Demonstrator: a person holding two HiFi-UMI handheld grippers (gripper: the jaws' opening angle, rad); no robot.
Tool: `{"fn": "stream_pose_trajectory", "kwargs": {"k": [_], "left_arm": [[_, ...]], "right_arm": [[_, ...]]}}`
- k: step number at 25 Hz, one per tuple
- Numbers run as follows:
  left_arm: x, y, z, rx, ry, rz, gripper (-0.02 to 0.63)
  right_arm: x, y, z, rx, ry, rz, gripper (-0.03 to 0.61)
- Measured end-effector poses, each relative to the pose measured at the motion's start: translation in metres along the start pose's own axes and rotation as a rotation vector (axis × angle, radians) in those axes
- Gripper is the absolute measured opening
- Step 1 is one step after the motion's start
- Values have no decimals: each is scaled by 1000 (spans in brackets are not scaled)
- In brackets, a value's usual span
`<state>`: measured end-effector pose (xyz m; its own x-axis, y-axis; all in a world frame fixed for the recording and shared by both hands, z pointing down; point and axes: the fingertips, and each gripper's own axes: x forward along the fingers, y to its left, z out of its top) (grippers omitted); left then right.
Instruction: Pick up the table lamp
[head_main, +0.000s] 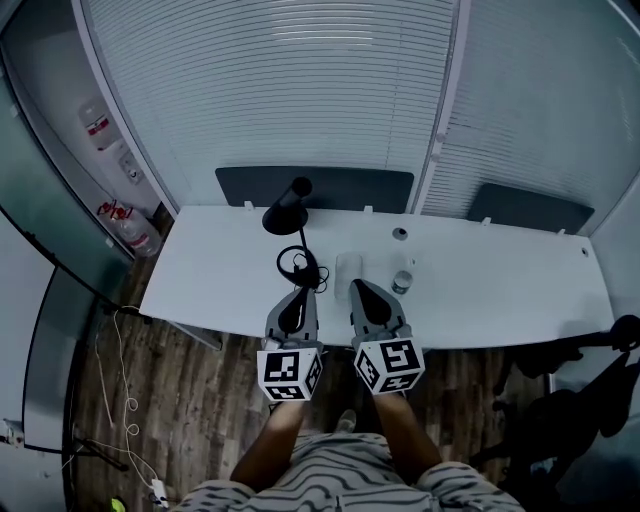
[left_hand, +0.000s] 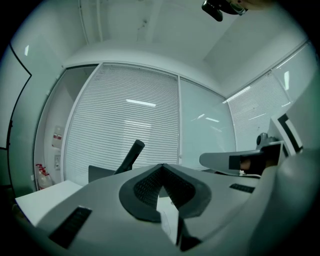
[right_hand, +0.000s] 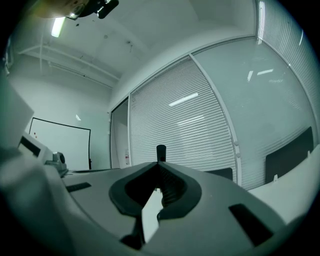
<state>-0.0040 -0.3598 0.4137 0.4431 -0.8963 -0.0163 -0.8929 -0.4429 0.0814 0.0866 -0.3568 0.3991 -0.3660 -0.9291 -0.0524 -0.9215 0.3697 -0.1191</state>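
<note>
The black table lamp (head_main: 287, 214) stands near the far edge of the white table (head_main: 500, 290), with its black cable (head_main: 301, 266) coiled in front of it. My left gripper (head_main: 298, 290) hovers at the table's near edge just short of the cable, jaws shut and empty. My right gripper (head_main: 357, 286) is beside it, also shut and empty. In the left gripper view the lamp's slanted arm (left_hand: 131, 155) rises behind the closed tips of the left gripper (left_hand: 162, 165). The lamp's head (right_hand: 161, 152) pokes up just above the closed tips of the right gripper (right_hand: 159, 163) in the right gripper view.
A flat white object (head_main: 349, 268) lies ahead of the right gripper, a small clear cup (head_main: 402, 281) to its right and a small round thing (head_main: 400, 234) farther back. Two dark chair backs (head_main: 340, 186) (head_main: 530, 208) stand behind the table against the blinds. Loose cables (head_main: 120, 400) lie on the wooden floor at left.
</note>
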Motion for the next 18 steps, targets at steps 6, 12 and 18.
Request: {"fn": "stream_pose_trajectory", "kwargs": {"k": [6, 12, 18], "left_arm": [[20, 7, -8, 6, 26, 6, 6], [40, 22, -6, 1, 35, 8, 6], [62, 39, -13, 8, 58, -8, 6]], "right_arm": [[21, -11, -12, 20, 24, 8, 11], [42, -12, -9, 12, 30, 0, 11], [66, -13, -10, 16, 28, -7, 11]]}}
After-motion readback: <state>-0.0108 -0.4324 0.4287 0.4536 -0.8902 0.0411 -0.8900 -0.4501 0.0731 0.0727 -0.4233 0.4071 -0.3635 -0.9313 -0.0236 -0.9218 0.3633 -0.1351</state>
